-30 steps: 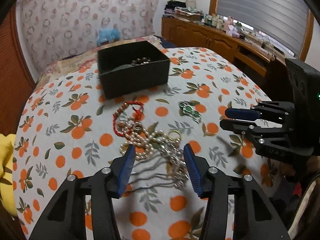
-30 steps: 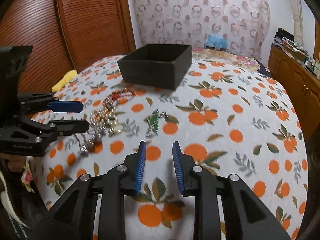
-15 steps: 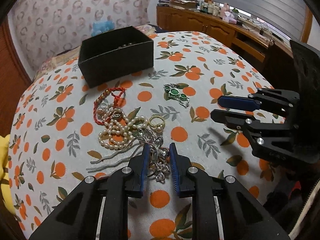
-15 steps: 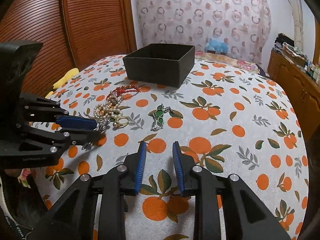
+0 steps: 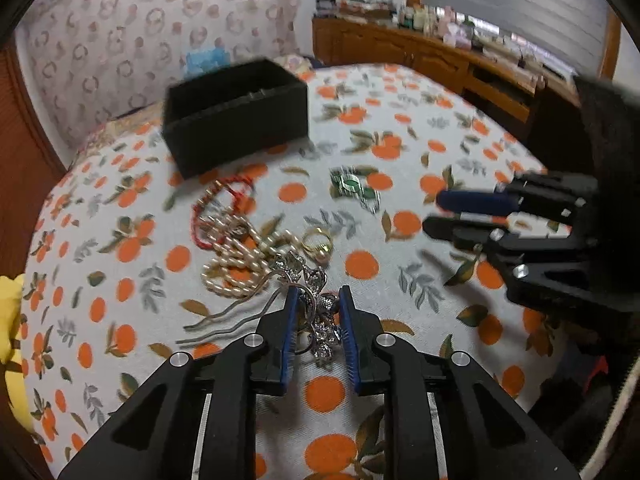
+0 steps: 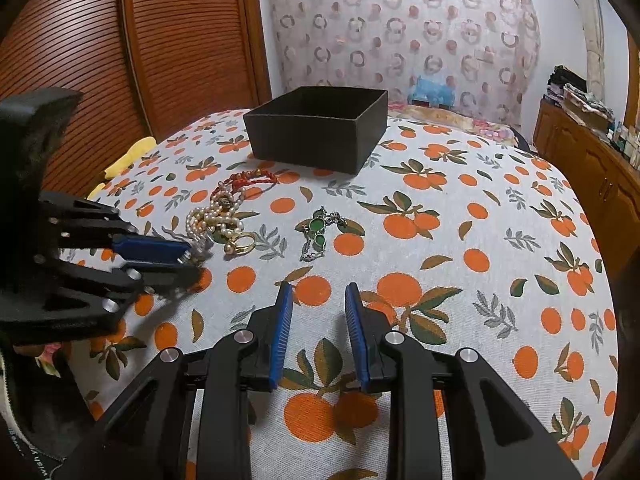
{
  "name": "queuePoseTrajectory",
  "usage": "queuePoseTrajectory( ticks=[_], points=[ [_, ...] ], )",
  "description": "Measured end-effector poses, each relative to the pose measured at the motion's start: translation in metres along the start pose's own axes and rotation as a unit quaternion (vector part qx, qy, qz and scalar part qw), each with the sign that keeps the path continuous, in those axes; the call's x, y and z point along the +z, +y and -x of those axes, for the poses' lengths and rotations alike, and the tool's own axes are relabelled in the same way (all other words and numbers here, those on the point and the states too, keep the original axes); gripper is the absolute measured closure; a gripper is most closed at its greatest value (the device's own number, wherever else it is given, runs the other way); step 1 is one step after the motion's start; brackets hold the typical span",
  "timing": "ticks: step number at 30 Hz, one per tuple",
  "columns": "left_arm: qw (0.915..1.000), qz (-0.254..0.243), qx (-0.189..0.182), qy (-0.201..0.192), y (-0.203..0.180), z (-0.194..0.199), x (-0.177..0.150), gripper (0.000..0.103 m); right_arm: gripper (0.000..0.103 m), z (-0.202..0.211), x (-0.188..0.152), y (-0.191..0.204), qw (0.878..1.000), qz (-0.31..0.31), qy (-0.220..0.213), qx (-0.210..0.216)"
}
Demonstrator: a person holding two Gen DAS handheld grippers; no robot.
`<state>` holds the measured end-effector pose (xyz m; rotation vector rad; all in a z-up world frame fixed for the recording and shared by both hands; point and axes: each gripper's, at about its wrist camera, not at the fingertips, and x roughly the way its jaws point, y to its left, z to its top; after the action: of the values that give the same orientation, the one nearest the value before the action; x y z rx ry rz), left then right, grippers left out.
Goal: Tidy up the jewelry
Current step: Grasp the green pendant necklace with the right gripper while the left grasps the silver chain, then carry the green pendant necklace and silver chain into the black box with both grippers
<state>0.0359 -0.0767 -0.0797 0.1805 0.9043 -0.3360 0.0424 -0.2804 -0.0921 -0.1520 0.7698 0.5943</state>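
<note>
My left gripper (image 5: 318,308) is shut on a silver ornament (image 5: 320,312) with long hairpin prongs (image 5: 228,320), at the near edge of a jewelry pile. Whether the ornament is off the cloth I cannot tell. The pile holds a pearl necklace (image 5: 236,256), a red bracelet (image 5: 224,196) and a gold ring (image 5: 318,240). A green-stone piece (image 5: 352,186) lies apart to the right. Behind them stands a black open box (image 5: 236,120). My right gripper (image 6: 318,300) hovers over bare cloth with a narrow gap and nothing between its fingers. It shows in the left wrist view as the right gripper (image 5: 434,212).
The round table wears an orange-print cloth (image 6: 480,240). A yellow object (image 6: 132,156) lies at its left edge. A slatted wooden door (image 6: 120,40) stands behind on the left, and a cluttered wooden sideboard (image 5: 400,52) on the right.
My left gripper's jaws went from wide apart to closed around the silver ornament, and the gripper shifted slightly at the pile. The right gripper has kept its place and gap.
</note>
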Motion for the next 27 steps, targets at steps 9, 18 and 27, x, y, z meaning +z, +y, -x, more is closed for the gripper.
queuePoseTrajectory(
  ticks=[9,18,27],
  points=[
    [0.9971,0.036,-0.006,-0.066,0.026,0.036,0.001,0.091,0.074,-0.01,0.024,0.009,1.0,0.022,0.009,0.0],
    [0.9934,0.061,-0.009,-0.096,0.045,0.05,0.002,0.093,0.077,-0.042,0.053,0.0,0.999,0.027,0.044,0.007],
    [0.9914,0.067,-0.008,-0.112,0.053,0.056,0.007,0.095,0.082,-0.057,0.054,-0.004,0.998,0.023,0.058,0.015]
  ],
)
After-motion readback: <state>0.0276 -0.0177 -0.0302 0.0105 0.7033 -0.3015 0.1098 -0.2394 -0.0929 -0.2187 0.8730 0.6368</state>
